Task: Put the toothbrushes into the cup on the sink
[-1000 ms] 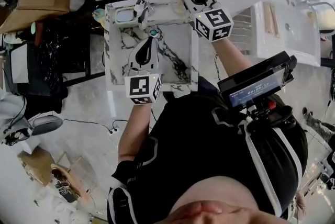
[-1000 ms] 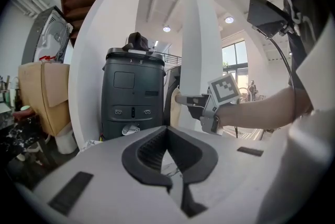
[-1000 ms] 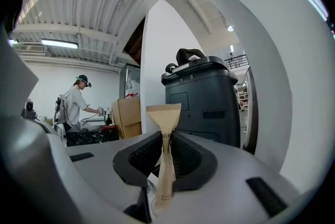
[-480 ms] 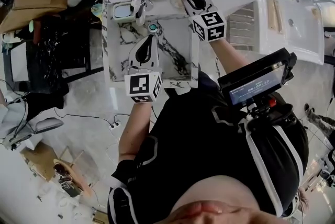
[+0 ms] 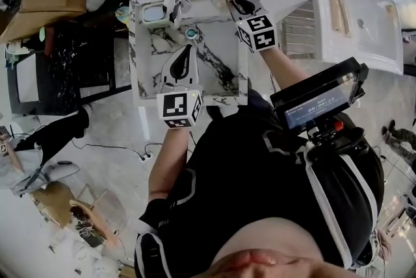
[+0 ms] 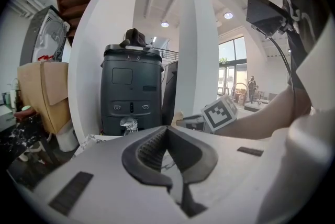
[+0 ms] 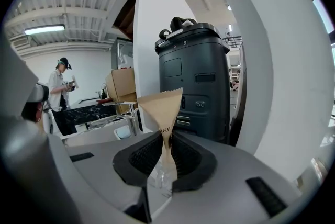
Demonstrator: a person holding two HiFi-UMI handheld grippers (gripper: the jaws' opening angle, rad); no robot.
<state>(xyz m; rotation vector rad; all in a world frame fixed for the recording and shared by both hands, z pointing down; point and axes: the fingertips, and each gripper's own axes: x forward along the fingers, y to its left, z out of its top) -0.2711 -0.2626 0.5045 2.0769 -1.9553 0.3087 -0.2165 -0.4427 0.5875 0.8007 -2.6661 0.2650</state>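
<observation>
Two tongs were over the marble sink (image 5: 134, 69). My right tongs (image 7: 166, 152) were pinching a brown paper packet (image 7: 163, 105) by its narrow waist, the pads pressed on it from both sides. Its wide top stood above the pads and a clear part showed below them. Whether a brush lay inside I could not tell. In the head view that packet was at the sink's far right corner, well apart from the cup (image 5: 155, 13). The cup stood at the far left corner, just beside the tap (image 5: 174, 7). My left tongs (image 6: 167, 133) were pressed together with nothing between them. They hung over the basin, tips near the teal drain (image 5: 190, 32). A dark grey machine (image 7: 196, 76) stood beyond the sink.
</observation>
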